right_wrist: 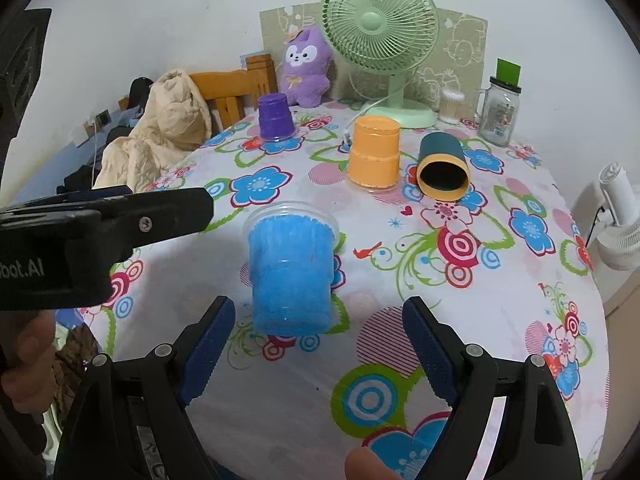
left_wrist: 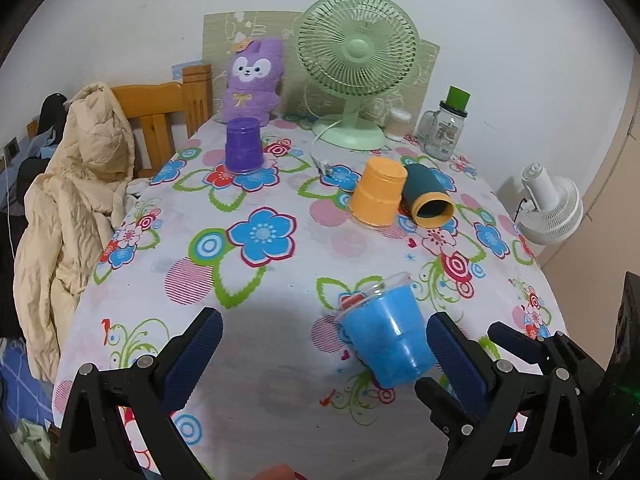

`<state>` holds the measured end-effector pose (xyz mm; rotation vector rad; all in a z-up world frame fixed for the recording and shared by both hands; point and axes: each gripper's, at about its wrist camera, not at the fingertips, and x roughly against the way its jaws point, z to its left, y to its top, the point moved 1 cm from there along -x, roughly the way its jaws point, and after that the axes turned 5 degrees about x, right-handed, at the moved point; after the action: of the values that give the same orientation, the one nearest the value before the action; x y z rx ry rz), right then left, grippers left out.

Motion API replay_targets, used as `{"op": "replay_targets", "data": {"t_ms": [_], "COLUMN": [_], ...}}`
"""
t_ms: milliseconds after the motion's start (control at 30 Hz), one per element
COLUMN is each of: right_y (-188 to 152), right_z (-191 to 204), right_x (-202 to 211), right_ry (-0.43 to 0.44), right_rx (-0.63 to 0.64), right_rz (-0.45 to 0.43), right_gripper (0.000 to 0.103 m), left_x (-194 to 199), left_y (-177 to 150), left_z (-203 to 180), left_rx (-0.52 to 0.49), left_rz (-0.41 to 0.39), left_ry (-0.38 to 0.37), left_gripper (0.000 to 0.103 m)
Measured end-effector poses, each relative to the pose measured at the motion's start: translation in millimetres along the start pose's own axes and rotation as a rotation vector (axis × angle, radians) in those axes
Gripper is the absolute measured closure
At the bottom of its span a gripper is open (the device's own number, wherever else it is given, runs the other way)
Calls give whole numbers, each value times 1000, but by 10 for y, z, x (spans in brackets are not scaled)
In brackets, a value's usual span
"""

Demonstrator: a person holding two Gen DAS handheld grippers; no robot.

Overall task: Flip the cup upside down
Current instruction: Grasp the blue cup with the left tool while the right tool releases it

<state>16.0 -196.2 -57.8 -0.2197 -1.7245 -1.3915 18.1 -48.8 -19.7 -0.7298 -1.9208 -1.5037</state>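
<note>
A blue plastic cup (left_wrist: 384, 336) with a clear rim lies on its side on the flowered tablecloth (left_wrist: 280, 280), mouth pointing away from me. It also shows in the right wrist view (right_wrist: 291, 276). My left gripper (left_wrist: 324, 354) is open, with the cup between its fingers near the right finger, not touching. My right gripper (right_wrist: 318, 346) is open just behind the cup's base, empty. The left gripper's body (right_wrist: 100, 236) shows at left in the right wrist view.
An upside-down purple cup (left_wrist: 243, 145), an upside-down orange cup (left_wrist: 378, 192) and a dark teal cup on its side (left_wrist: 428, 196) stand further back. A green fan (left_wrist: 356, 68), a purple plush (left_wrist: 252, 80) and a glass jar (left_wrist: 446, 128) line the wall.
</note>
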Motion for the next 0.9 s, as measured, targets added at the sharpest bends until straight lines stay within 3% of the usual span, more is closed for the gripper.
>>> {"op": "replay_targets", "data": {"t_ms": [533,700,900], "right_y": [-105,-185,-284], "right_z": [-318,-416,-520], "right_x": [151,141,132], "right_ry": [-42,-57,-66], "right_rx": [-36,-42,-63], "right_rz": [-10,5,25], "right_gripper": [15,7,7], "left_x": [-117,-208,-308], "left_y": [-66,-99,-139], "left_z": [-302,-393,-452], "left_rx": [-17,-23,-8], "left_rz": [21,46,70], "left_ry": [0,-4,-15], "left_gripper": [0,0,0]}}
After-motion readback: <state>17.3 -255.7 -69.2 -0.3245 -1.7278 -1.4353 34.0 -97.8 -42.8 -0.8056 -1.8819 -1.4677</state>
